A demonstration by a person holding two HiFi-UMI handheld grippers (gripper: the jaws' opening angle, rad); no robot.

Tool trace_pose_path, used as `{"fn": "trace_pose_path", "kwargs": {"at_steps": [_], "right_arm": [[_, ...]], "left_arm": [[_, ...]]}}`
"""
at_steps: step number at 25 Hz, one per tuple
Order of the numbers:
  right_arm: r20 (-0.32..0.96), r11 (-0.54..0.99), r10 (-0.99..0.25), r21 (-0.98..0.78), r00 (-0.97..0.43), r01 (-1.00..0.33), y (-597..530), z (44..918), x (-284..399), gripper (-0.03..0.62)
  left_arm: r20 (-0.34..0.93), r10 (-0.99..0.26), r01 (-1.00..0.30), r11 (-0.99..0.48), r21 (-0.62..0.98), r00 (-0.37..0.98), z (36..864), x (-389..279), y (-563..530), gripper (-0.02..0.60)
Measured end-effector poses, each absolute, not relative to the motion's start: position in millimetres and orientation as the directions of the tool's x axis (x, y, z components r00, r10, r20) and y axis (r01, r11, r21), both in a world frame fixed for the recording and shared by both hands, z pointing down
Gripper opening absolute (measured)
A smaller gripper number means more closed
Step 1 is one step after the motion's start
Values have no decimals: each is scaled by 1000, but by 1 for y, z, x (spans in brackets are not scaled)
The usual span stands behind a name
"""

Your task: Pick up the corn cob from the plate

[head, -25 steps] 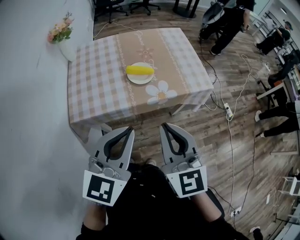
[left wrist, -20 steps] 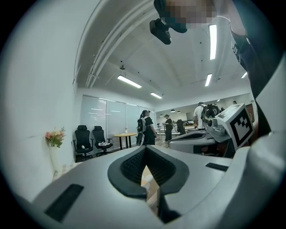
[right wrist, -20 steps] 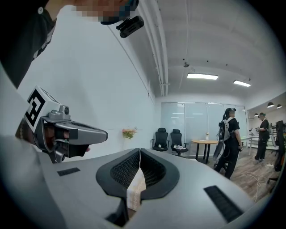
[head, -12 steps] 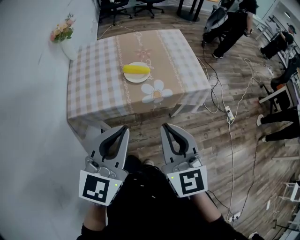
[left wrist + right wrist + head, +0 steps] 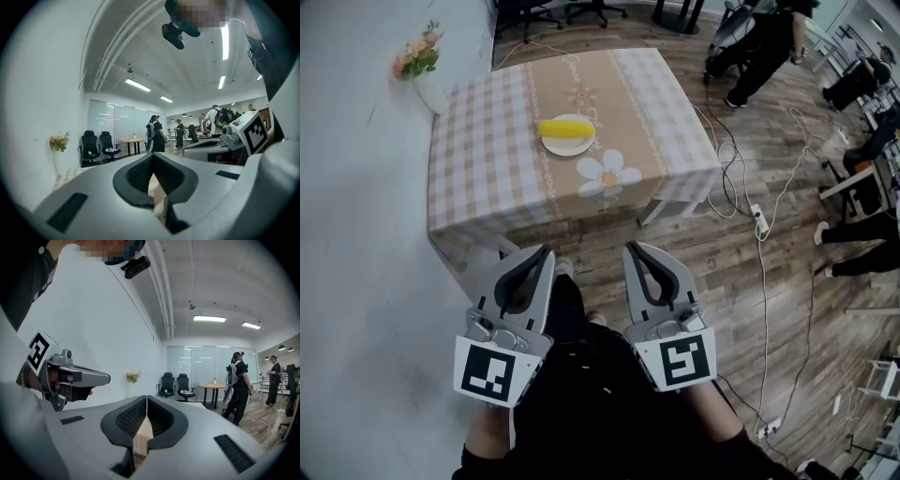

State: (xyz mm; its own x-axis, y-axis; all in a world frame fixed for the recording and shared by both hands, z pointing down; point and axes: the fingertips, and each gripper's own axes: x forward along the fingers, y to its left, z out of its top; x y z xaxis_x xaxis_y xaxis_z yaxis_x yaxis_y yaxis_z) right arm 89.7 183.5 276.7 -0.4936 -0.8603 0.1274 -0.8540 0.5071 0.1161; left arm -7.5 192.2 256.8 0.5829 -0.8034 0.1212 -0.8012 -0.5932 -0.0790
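Left tool point(image 5: 546, 251), right tool point(image 5: 630, 247) closed, short of table point(image 5: 478, 159)

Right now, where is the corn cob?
In the head view, the corn cob lies on the white plate near the middle of the checked tablecloth, upper centre-left of the picture, just beyond the printed daisy.

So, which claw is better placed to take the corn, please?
Left, marginally: the left claw lines up closer with the corn than the right claw. Both are shut and short of the table.
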Motion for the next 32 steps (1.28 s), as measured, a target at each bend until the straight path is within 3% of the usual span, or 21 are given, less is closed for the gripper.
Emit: {"fn": "trace_pose_path", "kwargs": {"at_steps": [32], "right_arm": [[224,445,-882,106,-415,-889,65,314,91,41]], "left_arm": [[184,-734,-738,-672,-59,654,291,-8,57,9]]}}
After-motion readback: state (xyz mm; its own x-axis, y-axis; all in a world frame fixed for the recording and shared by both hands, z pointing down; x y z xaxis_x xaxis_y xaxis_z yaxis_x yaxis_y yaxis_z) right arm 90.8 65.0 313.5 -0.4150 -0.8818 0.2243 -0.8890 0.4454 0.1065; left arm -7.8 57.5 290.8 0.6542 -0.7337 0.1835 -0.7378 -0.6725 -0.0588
